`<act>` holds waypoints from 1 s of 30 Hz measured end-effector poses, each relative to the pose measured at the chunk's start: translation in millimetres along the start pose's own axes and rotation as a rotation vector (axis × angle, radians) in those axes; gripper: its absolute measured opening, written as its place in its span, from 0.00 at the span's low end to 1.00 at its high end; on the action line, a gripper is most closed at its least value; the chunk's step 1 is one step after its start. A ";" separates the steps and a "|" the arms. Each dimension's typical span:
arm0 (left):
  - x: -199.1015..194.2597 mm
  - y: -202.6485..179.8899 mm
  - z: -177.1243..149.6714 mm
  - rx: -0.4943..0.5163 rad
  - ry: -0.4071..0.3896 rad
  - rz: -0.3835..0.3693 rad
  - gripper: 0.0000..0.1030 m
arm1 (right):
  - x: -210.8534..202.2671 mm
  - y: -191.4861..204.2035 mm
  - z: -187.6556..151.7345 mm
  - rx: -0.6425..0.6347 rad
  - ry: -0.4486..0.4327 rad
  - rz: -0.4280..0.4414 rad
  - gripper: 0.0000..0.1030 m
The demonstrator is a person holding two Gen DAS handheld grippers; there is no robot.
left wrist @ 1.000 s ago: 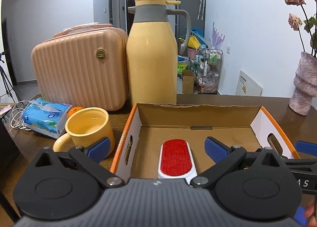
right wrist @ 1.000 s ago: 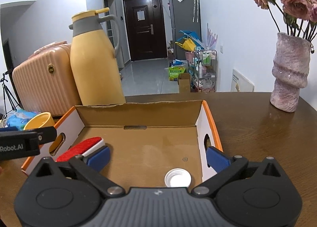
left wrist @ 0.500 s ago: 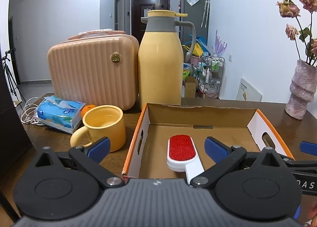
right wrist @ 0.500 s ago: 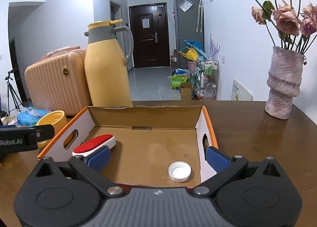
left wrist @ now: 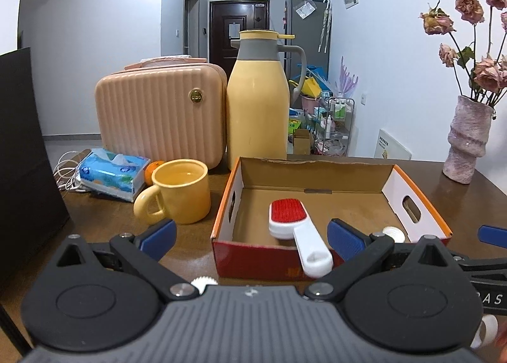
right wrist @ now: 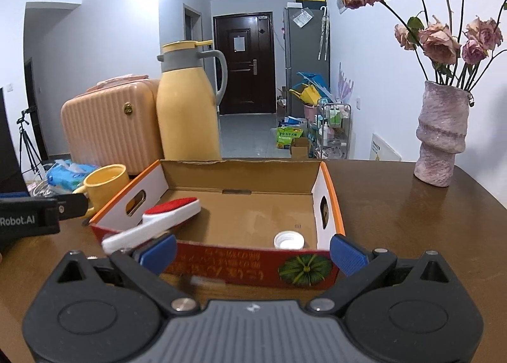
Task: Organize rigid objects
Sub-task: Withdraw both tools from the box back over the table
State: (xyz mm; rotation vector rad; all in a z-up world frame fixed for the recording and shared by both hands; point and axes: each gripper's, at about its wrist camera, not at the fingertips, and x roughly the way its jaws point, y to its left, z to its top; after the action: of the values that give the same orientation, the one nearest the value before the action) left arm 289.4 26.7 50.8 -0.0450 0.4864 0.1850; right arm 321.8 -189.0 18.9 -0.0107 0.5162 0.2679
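Left wrist view: the lint brush (left wrist: pixel 293 225) lies handle-first between the left gripper's (left wrist: pixel 252 234) wide-open, empty fingers.

Suitcase (left wrist: pixel 161 112), thermos (left wrist: pixel 258 109), mug (left wrist: pixel 180 190), vase (right wrist: pixel 442 138).

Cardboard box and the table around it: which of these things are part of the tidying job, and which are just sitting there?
Job:
cardboard box
lint brush, handle over the front wall
white cap, in the box

Lying about:
yellow mug
thermos
pink case
tissue pack
orange
vase
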 end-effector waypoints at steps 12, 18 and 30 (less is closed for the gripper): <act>-43.4 7.3 -34.4 0.004 0.006 -0.004 1.00 | -47.5 13.5 -37.1 -0.049 0.009 0.000 1.00; -62.2 13.7 -52.1 0.000 0.016 -0.002 1.00 | -66.9 18.4 -57.6 -0.064 0.025 0.010 1.00; -88.9 24.3 -84.7 0.008 0.045 -0.003 1.00 | -96.0 35.1 -93.5 -0.111 0.048 0.024 1.00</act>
State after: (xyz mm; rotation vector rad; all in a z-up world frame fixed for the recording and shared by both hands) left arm 168.7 28.4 17.7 -0.0424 0.5321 0.1794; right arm 187.2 -186.4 -13.5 -0.1192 0.5484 0.3202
